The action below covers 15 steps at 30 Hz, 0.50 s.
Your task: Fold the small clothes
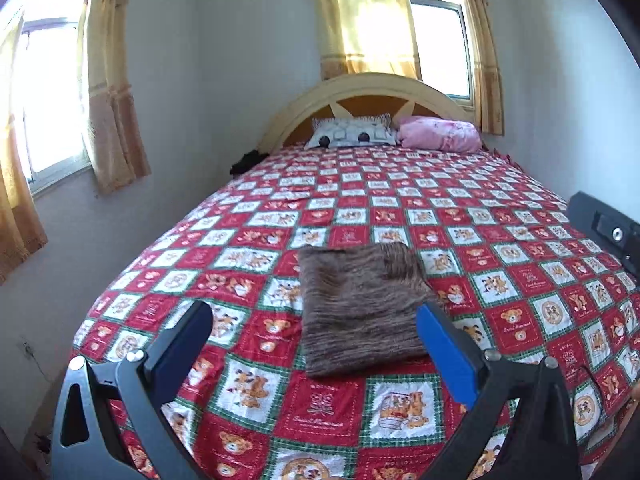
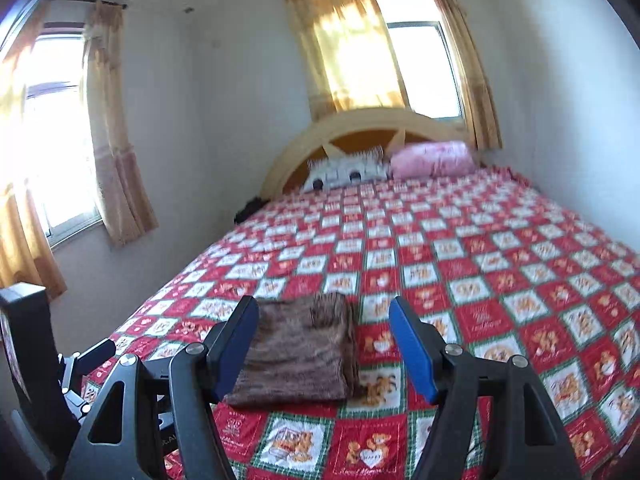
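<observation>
Lying folded into a flat rectangle, a brown knit garment [image 1: 360, 308] rests near the foot of a bed under a red teddy-bear quilt [image 1: 500, 240]. Left tool [image 1: 316, 332] and right tool [image 2: 324, 344] hover spread, empty, above it.

Both views low, facing headboard [image 1: 362, 92], sharing bed [image 2: 520, 280]

Folded brown cloth [image 2: 296, 352] — near-left corner hidden behind left finger; dark heap [image 1: 246, 161] beside headboard — unidentifiable.
</observation>
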{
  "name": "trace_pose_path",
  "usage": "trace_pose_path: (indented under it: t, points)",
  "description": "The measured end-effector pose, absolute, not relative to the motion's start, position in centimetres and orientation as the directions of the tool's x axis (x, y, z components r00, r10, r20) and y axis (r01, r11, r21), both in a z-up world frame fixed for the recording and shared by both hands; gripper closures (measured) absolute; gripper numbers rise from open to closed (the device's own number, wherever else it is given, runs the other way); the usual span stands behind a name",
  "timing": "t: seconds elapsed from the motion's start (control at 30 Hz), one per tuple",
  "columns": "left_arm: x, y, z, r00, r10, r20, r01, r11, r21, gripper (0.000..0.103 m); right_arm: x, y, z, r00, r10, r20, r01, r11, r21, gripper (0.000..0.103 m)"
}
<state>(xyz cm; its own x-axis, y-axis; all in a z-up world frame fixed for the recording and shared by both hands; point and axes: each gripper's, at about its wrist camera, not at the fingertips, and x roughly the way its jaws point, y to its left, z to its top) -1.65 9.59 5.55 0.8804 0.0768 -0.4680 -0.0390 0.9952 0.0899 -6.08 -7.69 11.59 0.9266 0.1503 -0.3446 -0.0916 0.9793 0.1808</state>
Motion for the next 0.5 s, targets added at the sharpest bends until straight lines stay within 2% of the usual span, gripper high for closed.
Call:
trace_pose_path:
  t: [0.1, 0.13, 0.17, 0.5]
  points:
    - [-2.2, 9.7, 6.0, 0.894, 0.091, -0.439, -0.055, 0.994, 0.095, 0.000, -7.1, -7.0, 12.3, 0.949, 0.131, -0.288, -0.097, 0.987, 0.131, 0.033]
    - [-2.4, 9.8, 6.2, 0.897, 0.090, -0.432, -0.056, 0.994, 0.091, 0.000, -7.4, -6.7, 12.4, 0.954, 0.132, -0.270, -0.105, 0.988, 0.114, 0.031]
    - [-2.4, 9.8, 6.3, 0.899, 0.087, -0.430, -0.055, 0.995, 0.086, 0.000, -7.7, -6.4, 12.5, 0.956, 0.131, -0.262, -0.107, 0.989, 0.101, 0.025]
    - [-2.4, 9.5, 6.1, 0.893, 0.077, -0.444, -0.049, 0.996, 0.075, 0.000, -7.4, -6.6, 11.5, 0.949, 0.120, -0.291, -0.092, 0.990, 0.111, 0.023]
